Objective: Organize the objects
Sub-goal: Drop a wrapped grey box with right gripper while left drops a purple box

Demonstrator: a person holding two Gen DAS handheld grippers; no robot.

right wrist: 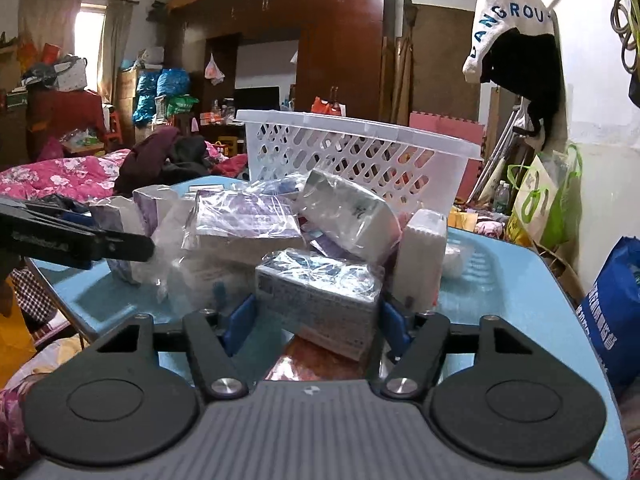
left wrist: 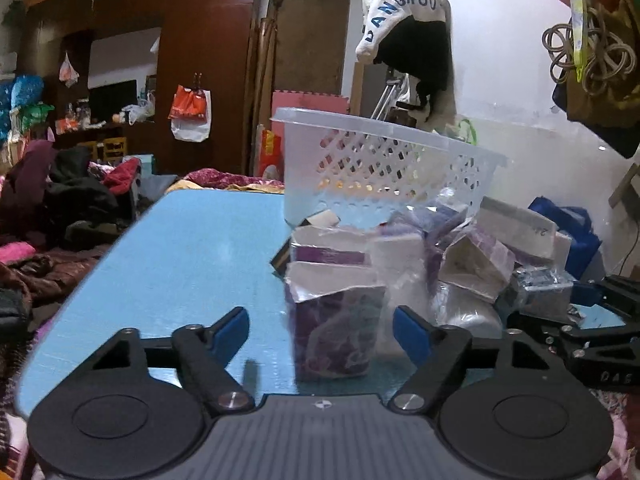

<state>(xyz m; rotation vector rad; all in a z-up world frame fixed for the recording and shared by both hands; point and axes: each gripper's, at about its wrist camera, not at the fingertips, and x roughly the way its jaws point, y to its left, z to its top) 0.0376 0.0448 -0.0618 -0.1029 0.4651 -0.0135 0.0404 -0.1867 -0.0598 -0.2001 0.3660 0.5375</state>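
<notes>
Cellophane-wrapped rectangular carton with grey print [right wrist: 320, 296] sits between my right tongs [right wrist: 316, 322]; both blue pads [right wrist: 240, 320] lie at its side faces, so I read the right tongs as pinching this carton. The carton rests at the near edge of a pile of similar purple-and-white wrapped boxes [right wrist: 244, 220] on the light-blue surface [right wrist: 520, 300]. A white ribbed plastic container [right wrist: 420, 256] stands upright just beside the carton, on its right.

My left tongs [left wrist: 320, 334] are spread wide. A torn-topped purple-patterned box in clear wrap [left wrist: 336, 328] stands upright between the two blue pads [left wrist: 230, 336], touching neither. Behind it the pile of boxes [left wrist: 472, 256] extends to the right, and the right tongs [left wrist: 592, 320] show at that edge of the left wrist view.

Behind the pile, a white perforated plastic basket [right wrist: 360, 148] stands on the surface, appearing tilted in the left wrist view [left wrist: 384, 160]. A white fabric bag with blue lettering [right wrist: 508, 20] hangs on the wall beyond. A blue bag [right wrist: 616, 308] sits to the right of the surface.
</notes>
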